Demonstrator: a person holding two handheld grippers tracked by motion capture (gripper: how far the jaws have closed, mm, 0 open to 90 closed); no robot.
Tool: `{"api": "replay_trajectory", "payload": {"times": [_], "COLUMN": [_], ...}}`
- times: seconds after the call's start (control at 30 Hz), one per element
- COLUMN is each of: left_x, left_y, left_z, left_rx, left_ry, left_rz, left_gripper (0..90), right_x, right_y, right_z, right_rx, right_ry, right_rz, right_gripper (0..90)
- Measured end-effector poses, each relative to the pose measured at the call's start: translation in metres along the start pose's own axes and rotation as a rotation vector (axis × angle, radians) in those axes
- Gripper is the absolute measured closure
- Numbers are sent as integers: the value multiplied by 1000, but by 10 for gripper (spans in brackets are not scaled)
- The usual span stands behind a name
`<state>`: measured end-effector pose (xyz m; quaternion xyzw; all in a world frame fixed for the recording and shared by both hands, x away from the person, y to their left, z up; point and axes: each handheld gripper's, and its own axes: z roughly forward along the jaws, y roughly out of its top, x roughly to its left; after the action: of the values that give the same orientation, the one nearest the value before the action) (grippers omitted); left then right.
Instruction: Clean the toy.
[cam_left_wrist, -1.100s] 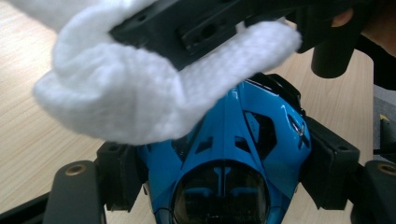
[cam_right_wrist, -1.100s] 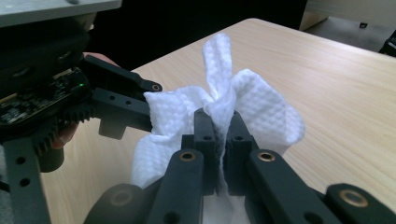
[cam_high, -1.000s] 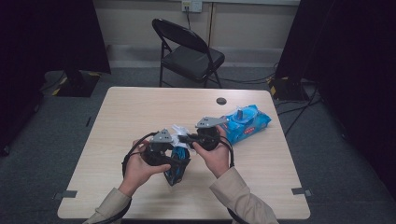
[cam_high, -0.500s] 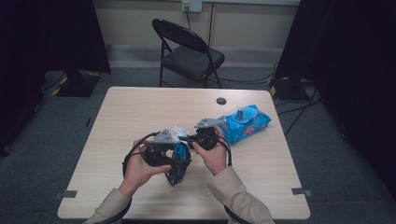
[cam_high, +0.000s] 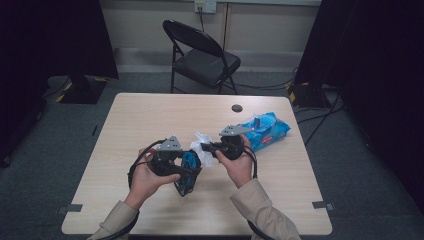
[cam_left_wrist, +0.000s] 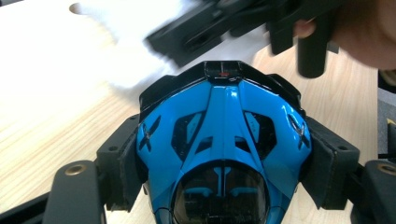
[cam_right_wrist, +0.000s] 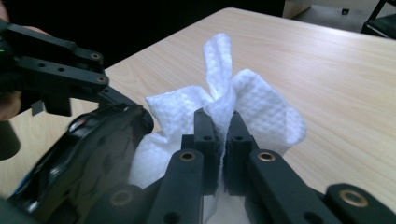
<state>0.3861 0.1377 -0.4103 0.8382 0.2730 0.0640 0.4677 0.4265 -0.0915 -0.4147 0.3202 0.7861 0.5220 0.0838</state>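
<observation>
A: What is seen at the left of the table (cam_high: 150, 115)?

B: A glossy blue and black shell (cam_high: 188, 170), shaped like a toy car or drone body, is gripped by the left gripper (cam_high: 186, 172) and held just above the wood near the front middle of the table. In the left gripper view the shell (cam_left_wrist: 223, 140) is clamped across its width, with one padded jaw pressed against each side, so the jaws are kept wide by the object. Its blue top is crossed by dark slots, a black rim is carried around the far end, and a dark rounded dome is set at the near end.

A: And just to the right of it?

B: A white textured wipe (cam_high: 205, 150) is pinched by the right gripper (cam_high: 206, 148), whose jaws are drawn almost fully together on the bunched cloth. In the right gripper view the wipe (cam_right_wrist: 261, 112) is seen to be embossed with a fine dimpled pattern, with a folded tip standing up above the jaws. It is pressed against the black edge of the shell (cam_right_wrist: 93, 154).

A: What is found farther right?

B: A blue wipe packet (cam_high: 265, 131) is laid flat near the right edge, and a small dark disc (cam_high: 237, 108) is set near the far edge.
</observation>
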Motion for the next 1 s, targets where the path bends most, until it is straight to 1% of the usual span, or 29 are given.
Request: {"api": "replay_trajectory", "payload": {"times": [0.17, 0.33, 0.47, 0.5, 0.57, 0.63, 0.73, 0.77, 0.9, 0.93, 1.0], "left_x": [4, 6, 8, 8, 9, 9, 9, 9, 8, 8, 7], "left_y": [0, 2, 2, 2, 2, 2, 2, 2, 2, 2, 2], "left_z": [-4, -8, -9, -9, -10, -10, -10, -10, -9, -8, -6], "left_rx": [-7, -15, -20, -21, -23, -24, -23, -23, -23, -20, -12], "left_ry": [11, 14, 24, 25, 27, 28, 30, 29, 24, 20, 19], "left_rz": [-8, -15, -14, -16, -18, -23, -23, -26, -23, -30, -24], "left_gripper": [260, 260, 260, 260, 260, 260, 260, 260, 260, 260, 260], "right_x": [2, 6, 12, 14, 15, 22, 25, 28, 32, 32, 33], "right_y": [5, 8, 10, 10, 10, 9, 9, 9, 8, 7, 6], "right_z": [-16, -29, -37, -39, -39, -43, -43, -42, -39, -38, -35], "right_rx": [-33, -63, -84, -87, -90, -99, -101, -95, -82, -79, -78], "right_ry": [6, 30, 48, 60, 64, 82, 88, 91, 93, 90, 90], "right_rz": [-15, -27, -44, -50, -50, -61, -70, -81, -95, -97, -97], "right_gripper": [870, 870, 870, 870, 870, 870, 870, 870, 869, 869, 869]}}
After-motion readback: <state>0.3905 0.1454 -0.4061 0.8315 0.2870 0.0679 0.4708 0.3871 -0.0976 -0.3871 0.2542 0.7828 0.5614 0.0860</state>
